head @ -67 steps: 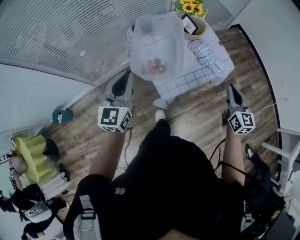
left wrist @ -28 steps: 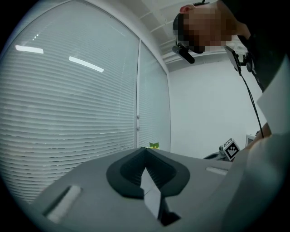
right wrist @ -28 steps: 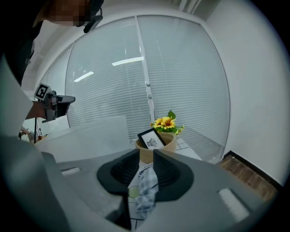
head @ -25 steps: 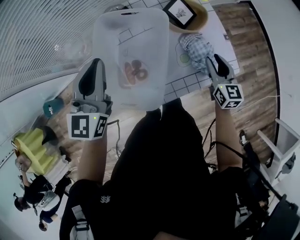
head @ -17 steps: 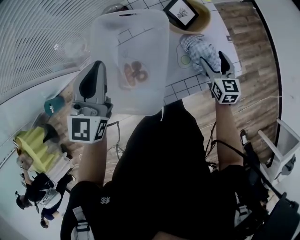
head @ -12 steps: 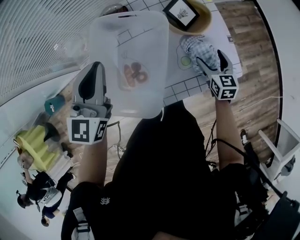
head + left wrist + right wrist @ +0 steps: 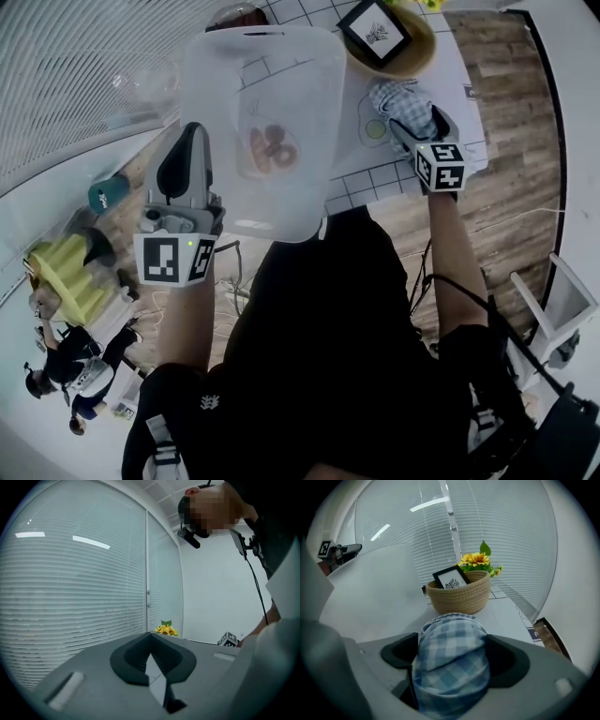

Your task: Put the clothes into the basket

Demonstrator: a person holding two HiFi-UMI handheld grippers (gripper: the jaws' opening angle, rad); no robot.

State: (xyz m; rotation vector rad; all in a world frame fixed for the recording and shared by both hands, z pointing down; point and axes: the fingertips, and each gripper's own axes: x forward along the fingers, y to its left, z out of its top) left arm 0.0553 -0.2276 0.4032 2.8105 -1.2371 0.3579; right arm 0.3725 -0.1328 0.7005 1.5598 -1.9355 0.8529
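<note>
A blue checked cloth (image 7: 398, 101) lies bunched on the white tiled table (image 7: 375, 173). My right gripper (image 7: 411, 124) has come down over it. Its jaws have just been opening and stand wide, and the cloth (image 7: 450, 639) fills the gap between them in the right gripper view. A large translucent plastic basket (image 7: 300, 187) hangs over the table's near left corner, with an orange-brown item (image 7: 267, 150) at its bottom. My left gripper (image 7: 192, 131) is shut on the basket's left rim. In the left gripper view its dark pads (image 7: 140, 656) meet on a thin pale edge.
A woven bowl (image 7: 412, 42) holding a framed picture (image 7: 451, 581) stands behind the cloth, with sunflowers (image 7: 478, 559) beyond it. Window blinds run along the left. On the floor are a yellow object (image 7: 61, 272), people (image 7: 56, 375) at lower left and a white chair (image 7: 553, 300) at right.
My right gripper has dropped forward onto the checked cloth and its jaws have spread around it. My left gripper and the basket have barely shifted.
</note>
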